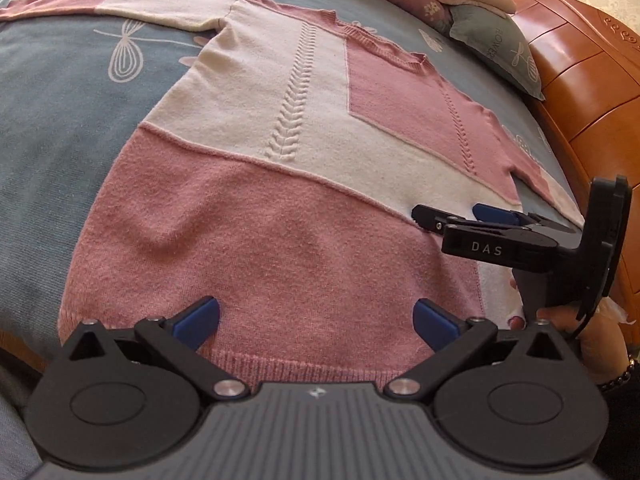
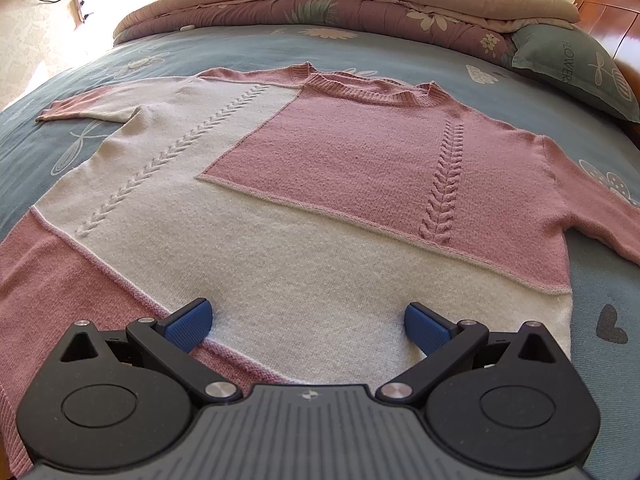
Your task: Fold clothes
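Left gripper (image 1: 316, 322): jaws spread wide, blue pads (image 1: 198, 322) facing each other, nothing between them. Right gripper (image 2: 308, 326): jaws likewise spread wide, blue pads (image 2: 188, 326) apart and gripping nothing. In the left wrist view the right gripper (image 1: 448, 218) enters from the right, pointing left, held by the person's right hand (image 1: 568, 320), which is partly hidden.

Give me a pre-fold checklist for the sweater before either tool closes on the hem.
1. Sweater spread flat, front up: ok.
2. Both sleeves laid out to the sides: ok.
3. Left tool open over the pink hem: ok.
4. Right tool open over the cream panel: ok.
5. Hem pinched by either tool: not ok, neither grips yet.
6. Space on the bedspread beyond the collar: ok.
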Tool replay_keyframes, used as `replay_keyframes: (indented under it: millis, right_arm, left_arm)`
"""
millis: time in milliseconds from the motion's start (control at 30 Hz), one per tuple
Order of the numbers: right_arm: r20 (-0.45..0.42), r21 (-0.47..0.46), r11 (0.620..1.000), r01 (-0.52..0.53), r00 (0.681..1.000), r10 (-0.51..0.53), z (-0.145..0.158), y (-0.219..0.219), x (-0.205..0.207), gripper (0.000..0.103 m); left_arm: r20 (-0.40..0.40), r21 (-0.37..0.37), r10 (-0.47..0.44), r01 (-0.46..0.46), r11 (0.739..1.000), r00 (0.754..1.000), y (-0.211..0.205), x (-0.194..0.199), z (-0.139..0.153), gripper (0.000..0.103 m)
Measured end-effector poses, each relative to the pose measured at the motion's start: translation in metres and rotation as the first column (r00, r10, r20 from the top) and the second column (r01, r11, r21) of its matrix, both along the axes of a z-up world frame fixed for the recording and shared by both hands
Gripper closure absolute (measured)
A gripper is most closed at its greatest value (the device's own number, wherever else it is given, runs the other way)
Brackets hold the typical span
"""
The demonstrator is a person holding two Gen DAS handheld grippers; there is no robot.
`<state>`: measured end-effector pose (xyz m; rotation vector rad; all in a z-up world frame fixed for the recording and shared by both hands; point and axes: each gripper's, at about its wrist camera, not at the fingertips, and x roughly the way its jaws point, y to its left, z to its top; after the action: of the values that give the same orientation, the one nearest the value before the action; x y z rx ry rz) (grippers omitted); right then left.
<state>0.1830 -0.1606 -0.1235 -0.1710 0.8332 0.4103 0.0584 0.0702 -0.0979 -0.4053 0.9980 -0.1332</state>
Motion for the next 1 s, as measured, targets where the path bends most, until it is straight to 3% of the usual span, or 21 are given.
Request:
replay_keyframes:
  millis: [600,867,1000]
  right_arm:
    - [0.012,0.010,1.000,-0.008,1.000,0.008,-0.001,-0.002,-0.002,0.000]
    - [0.014,0.005,1.000,0.001,1.000,-0.001,-0.001,-0.001,-0.003,0.000]
    - [0.011,0.003,1.000,0.005,1.000,-0.005,0.000,-0.001,-0.003,0.000]
  left_arm:
    - [0.015,-0.050,0.005,-0.004,0.999,1.000,0.008,-0.002,-0.004,0.001]
    - [0.013,0.000,-0.035,0.035,0.999,0.999,0.005,0.013,0.003,0.001]
    - [0.048,0.044,-0.052,0.050,0.998,0.997,0.006,0.039,0.016,0.001]
